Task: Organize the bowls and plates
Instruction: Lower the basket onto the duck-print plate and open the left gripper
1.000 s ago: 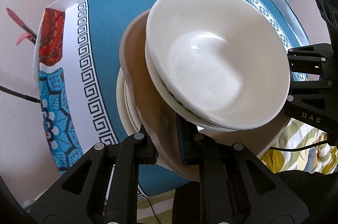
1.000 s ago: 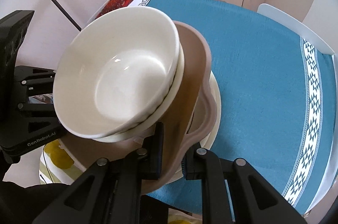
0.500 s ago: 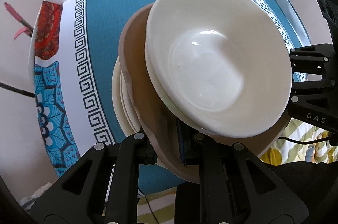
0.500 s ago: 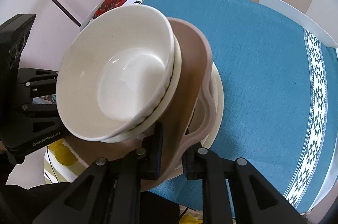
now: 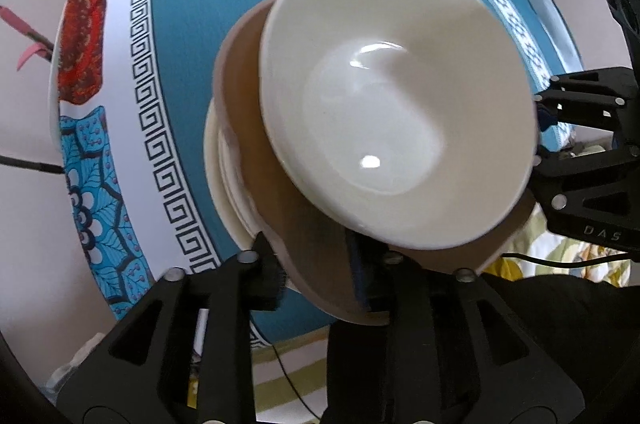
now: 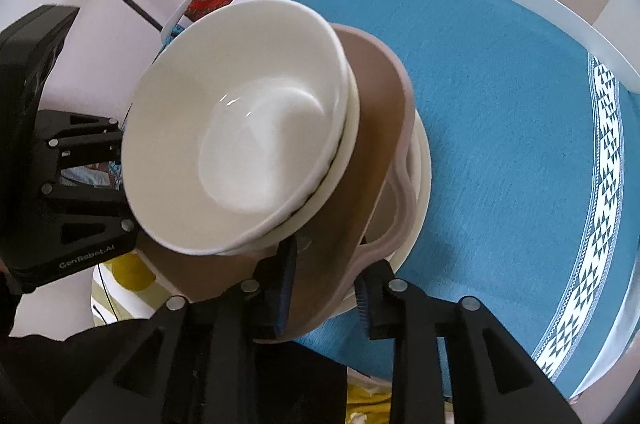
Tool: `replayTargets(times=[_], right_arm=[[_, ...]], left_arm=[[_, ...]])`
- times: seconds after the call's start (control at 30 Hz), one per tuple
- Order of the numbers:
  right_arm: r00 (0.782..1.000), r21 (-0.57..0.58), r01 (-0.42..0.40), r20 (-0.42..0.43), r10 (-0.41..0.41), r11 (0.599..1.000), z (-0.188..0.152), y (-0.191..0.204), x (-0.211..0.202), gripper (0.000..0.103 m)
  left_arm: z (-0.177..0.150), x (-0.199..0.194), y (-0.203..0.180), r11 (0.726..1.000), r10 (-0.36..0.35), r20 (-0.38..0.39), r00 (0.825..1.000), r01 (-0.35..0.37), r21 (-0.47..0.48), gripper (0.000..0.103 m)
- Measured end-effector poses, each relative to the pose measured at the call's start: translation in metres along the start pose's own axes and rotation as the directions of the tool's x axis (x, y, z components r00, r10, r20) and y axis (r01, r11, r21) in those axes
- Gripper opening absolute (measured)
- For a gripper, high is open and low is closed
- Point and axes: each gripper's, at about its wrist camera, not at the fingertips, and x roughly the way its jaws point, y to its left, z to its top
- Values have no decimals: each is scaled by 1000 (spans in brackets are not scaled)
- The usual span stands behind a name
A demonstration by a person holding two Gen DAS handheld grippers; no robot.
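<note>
Two grippers share one load. Our left gripper (image 5: 316,270) pinches the near rim of the brown plate (image 5: 244,96); bowls (image 5: 396,100) ride on it, tilted, above the white plates (image 5: 216,164) on the blue cloth (image 5: 192,24). Opposite, our right gripper (image 6: 326,286) clamps the same plate. Both sit equally close, and nothing blocks lowering.

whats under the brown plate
White plates stacked on the blue tablecloth; only their edges show past the brown plate. How many, and anything beneath its middle, is covered by it and the white bowls.
</note>
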Motion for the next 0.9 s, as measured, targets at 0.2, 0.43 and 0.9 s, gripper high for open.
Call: replayTargets(times=[0.2,0.43,0.9], right_arm=[[1000,-19,-10,-20,9,1000,10,2,-7,44],[1000,-3,-22,-17,22,1000,8,0,-13,44],[990,43,-4,140,-2,999,-30,25,-80,44]], left_arm=[[3,-8,-15,997,8,-18,1000,-6,77,63],[4,-15,-20,995,18,-29,999,-15,97,66],[-16,-101,-33,999,19,162,987,-24,26,66]])
